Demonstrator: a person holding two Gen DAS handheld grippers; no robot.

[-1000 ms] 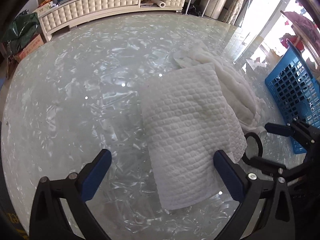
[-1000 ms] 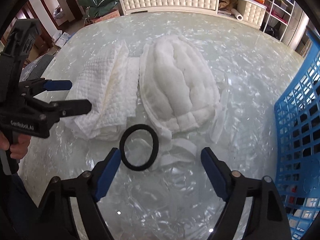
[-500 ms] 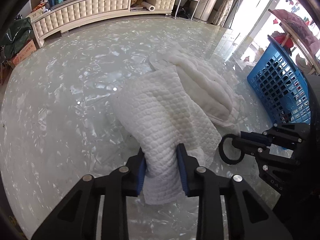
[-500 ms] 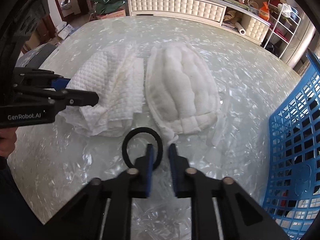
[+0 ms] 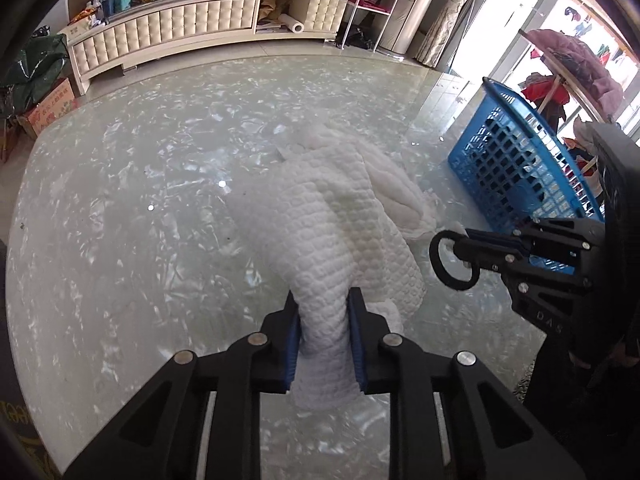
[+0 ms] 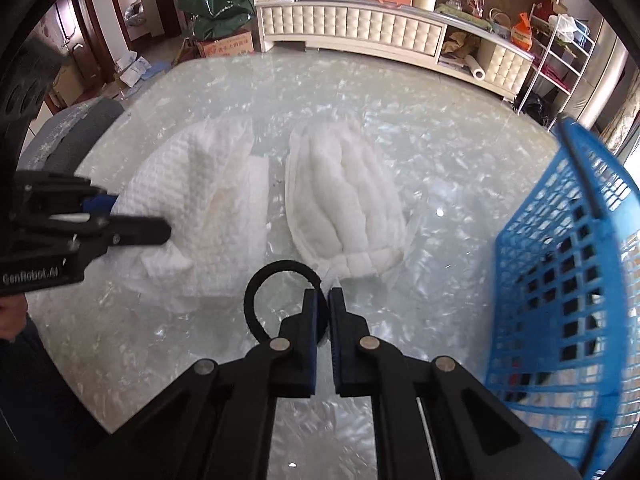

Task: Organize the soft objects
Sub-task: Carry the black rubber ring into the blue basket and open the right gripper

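Closing with the left hand-held gripper (image 5: 323, 304) on a bunched fold of the white towel (image 5: 320, 232), pads pressed into it and the rest of the towel draped on the table (image 6: 420, 140). Pinches, in the fully shut right hand-held gripper (image 6: 323, 294), one side of a black hair band (image 6: 280, 264), with the loop sticking out at 10 o'clock of the tips. Probably means both are bound for the blue basket (image 6: 560, 280), at 3 o'clock in the right wrist view. Risks dragging the towel's loose tail, since only one fold is clamped: could sweep the padded white cloth (image 6: 344, 208) lying just beside it at 3 o'clock, or unfold and hang over the basket rim instead of dropping inside. Risks losing the hair band too, thin and springy as it looks, if the narrow grip twists or the loop snags on the basket's lattice. Leaves the padded cloth and its loose straps directly between towel and basket, so calls for lifting the towel clear over it rather than pulling across. Crowds the two hand-held grippers close together; could knock one against the other on the way right. Shows a cluttered long cabinet (image 6: 360, 28) at 12 o'clock, well apart and no obstacle.
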